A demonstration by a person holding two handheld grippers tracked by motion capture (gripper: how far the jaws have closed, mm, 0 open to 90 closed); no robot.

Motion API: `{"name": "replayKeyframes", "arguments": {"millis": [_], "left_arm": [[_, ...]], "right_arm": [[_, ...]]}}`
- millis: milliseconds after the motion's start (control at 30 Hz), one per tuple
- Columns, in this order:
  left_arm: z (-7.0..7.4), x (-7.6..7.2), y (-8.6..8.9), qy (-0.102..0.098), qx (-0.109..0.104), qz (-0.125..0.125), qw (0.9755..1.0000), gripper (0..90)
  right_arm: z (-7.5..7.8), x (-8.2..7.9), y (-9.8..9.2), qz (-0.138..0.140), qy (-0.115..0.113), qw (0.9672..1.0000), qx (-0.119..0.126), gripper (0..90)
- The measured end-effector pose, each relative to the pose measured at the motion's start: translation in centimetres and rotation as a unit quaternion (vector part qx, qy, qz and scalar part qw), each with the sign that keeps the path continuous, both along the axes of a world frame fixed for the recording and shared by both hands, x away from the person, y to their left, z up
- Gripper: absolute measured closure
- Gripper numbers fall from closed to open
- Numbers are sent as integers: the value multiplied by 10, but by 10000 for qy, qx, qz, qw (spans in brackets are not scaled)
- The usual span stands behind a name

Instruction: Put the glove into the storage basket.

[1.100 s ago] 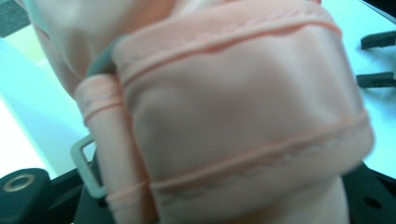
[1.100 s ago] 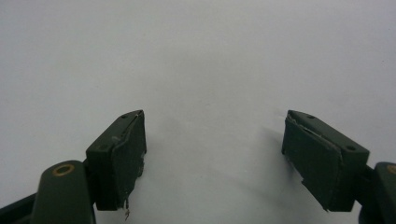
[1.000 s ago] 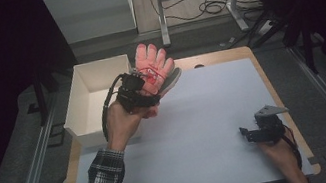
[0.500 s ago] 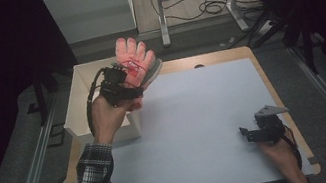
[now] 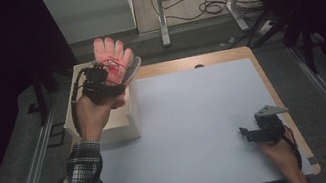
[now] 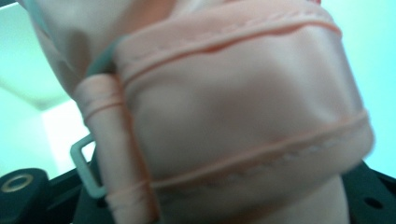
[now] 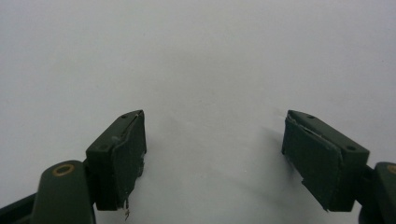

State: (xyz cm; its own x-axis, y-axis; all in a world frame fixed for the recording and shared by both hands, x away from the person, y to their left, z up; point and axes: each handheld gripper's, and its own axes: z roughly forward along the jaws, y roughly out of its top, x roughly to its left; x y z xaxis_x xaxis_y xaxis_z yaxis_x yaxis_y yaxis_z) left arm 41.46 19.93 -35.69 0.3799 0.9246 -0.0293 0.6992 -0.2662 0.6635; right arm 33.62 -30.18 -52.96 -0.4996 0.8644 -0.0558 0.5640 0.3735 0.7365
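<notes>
Currently we note left gripper [image 5: 106,75] clamped on pink glove [image 5: 112,55], held above white box [image 5: 132,122]; right gripper [image 5: 255,133] wide open, empty, well apart.

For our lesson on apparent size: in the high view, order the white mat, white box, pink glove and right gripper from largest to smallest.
1. White mat
2. White box
3. Pink glove, raised nearer the camera, so flattered
4. Right gripper

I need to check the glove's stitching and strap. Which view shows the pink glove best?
The left gripper view: the pink glove sits close up there, with seams, strap and buckle visible, though a little blurred. The high view shows the whole glove held up by the left gripper over the white box, too small for detail.
</notes>
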Motion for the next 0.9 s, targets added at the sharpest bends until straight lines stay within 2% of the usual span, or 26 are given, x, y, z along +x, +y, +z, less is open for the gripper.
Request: {"name": "replayKeyframes", "arguments": {"millis": [233,467,667,767,900], "left_arm": [[-12,5,21,58,10,351,9994,475],[-31,12,36,138,17,605,9981,471],[-49,18,38,215,25,686,9974,465],[-62,22,34,263,96,696,9972,461],[-79,29,30,368,75,751,9965,454]], "right_arm": [[0,0,0,-4,-1,10000,0,221],[0,0,0,-4,-1,10000,1,221],[0,0,0,-4,0,10000,1,221],[0,0,0,-4,-2,10000,1,221],[0,0,0,-3,-1,10000,0,221]]}}
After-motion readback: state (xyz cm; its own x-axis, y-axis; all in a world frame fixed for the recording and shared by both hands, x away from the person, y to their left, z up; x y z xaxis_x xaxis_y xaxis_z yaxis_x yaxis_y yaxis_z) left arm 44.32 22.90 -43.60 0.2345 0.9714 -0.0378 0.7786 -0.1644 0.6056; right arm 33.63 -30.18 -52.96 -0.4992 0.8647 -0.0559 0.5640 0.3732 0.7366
